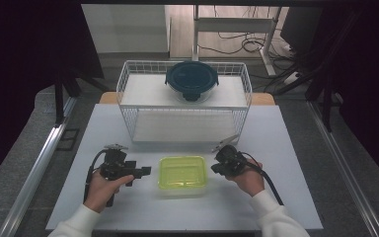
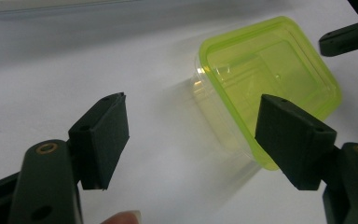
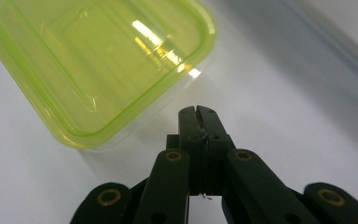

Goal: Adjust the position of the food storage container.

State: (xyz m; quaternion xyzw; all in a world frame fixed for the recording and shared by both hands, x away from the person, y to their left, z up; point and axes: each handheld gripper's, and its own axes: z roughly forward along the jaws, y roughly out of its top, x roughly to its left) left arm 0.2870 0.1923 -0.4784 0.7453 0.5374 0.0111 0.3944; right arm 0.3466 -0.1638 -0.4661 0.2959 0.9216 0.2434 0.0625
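A clear box with a yellow-green lid (image 1: 182,174) is found standing on the white table (image 1: 286,148), near the person's edge and between the two grippers. The lid is seated flat on the box.

The left gripper (image 1: 139,172) is held just beside the box's left side, level with it, without contact. Its jaws are seen spread wide in the left gripper view, with only bare table between the pads (image 2: 103,135); the box (image 2: 265,84) lies ahead and to the right of the gap, its near corner partly covered by the right-hand pad.

The right gripper (image 1: 217,169) is held just beside the box's right side. In the right gripper view its jaws are pressed together with nothing between them, and their tips are placed near a rounded corner of the box (image 3: 93,70), apart from it.

A white wire basket (image 1: 128,79) is set farther back on the table, and a round container with a dark blue lid (image 1: 191,79) is seen resting on top of it.
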